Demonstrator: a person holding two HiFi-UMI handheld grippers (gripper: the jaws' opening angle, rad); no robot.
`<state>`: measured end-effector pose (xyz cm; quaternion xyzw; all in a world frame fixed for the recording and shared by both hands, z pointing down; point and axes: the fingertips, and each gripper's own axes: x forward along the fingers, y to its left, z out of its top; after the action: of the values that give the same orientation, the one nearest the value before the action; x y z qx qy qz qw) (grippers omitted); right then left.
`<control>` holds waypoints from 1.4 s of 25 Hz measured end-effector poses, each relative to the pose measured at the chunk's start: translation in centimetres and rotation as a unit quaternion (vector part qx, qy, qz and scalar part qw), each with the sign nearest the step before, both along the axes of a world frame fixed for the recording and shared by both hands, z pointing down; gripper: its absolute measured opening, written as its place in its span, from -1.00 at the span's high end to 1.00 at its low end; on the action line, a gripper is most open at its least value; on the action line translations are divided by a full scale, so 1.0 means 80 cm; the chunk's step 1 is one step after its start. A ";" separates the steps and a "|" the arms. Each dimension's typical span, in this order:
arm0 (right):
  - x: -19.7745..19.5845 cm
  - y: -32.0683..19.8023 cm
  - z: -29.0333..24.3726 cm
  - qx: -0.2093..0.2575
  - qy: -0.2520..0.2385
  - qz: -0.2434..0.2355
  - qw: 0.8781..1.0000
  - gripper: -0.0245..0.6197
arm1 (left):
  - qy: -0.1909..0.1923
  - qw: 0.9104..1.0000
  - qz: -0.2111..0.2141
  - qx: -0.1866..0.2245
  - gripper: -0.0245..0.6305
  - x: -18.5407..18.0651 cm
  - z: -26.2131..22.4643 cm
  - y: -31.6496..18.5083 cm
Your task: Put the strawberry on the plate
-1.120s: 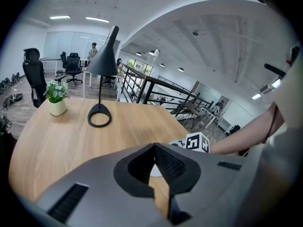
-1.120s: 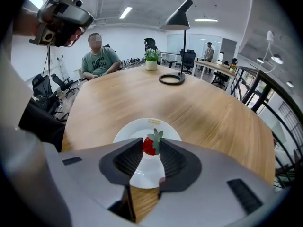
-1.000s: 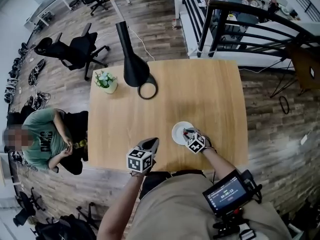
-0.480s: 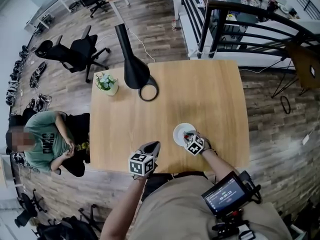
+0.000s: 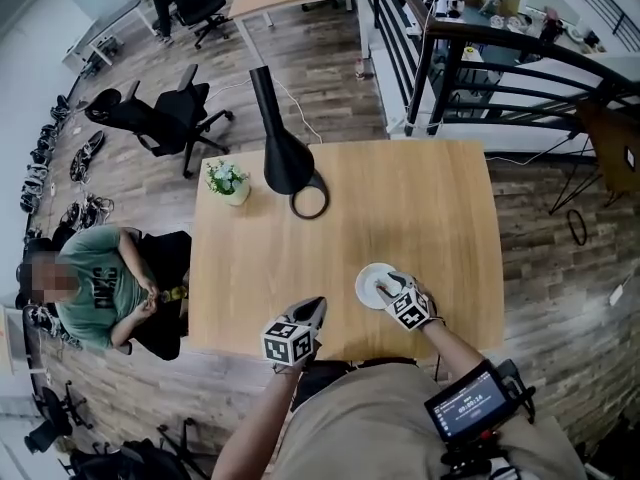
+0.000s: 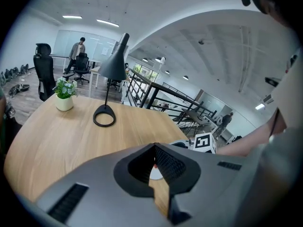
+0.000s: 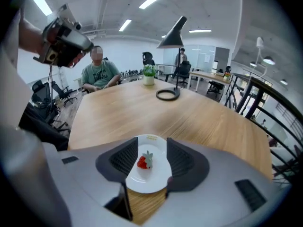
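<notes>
Eased back, right gripper (image 7: 151,151) gapes around strawberry (image 7: 143,161), plate (image 7: 154,183) half-hidden; left gripper (image 6: 154,149) clenched.

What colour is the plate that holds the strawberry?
The plate is white; right gripper view.

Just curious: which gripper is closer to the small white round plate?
Right. The right gripper hangs over the white round plate; the left gripper is apart, off to its left.
</notes>
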<state>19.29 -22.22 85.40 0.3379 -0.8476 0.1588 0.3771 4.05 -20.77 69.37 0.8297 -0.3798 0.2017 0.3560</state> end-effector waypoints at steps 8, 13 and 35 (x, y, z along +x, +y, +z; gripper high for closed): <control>0.016 -0.031 -0.169 0.125 -0.122 0.076 0.982 0.39 | 0.031 0.998 -0.036 0.035 0.92 -0.020 -0.036 -0.020; 0.021 -0.051 -0.269 0.155 -0.183 0.128 0.962 0.39 | 0.056 0.995 -0.051 0.064 0.92 -0.032 -0.065 -0.036; -0.058 -0.031 -0.475 0.317 -0.137 0.142 0.928 0.47 | 0.143 0.981 0.000 0.132 0.92 -0.093 -0.190 -0.086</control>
<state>14.62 -24.67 47.40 0.5316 -0.8403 -0.0212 0.1039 -3.42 -27.64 54.16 0.8896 -0.3481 0.0295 0.2942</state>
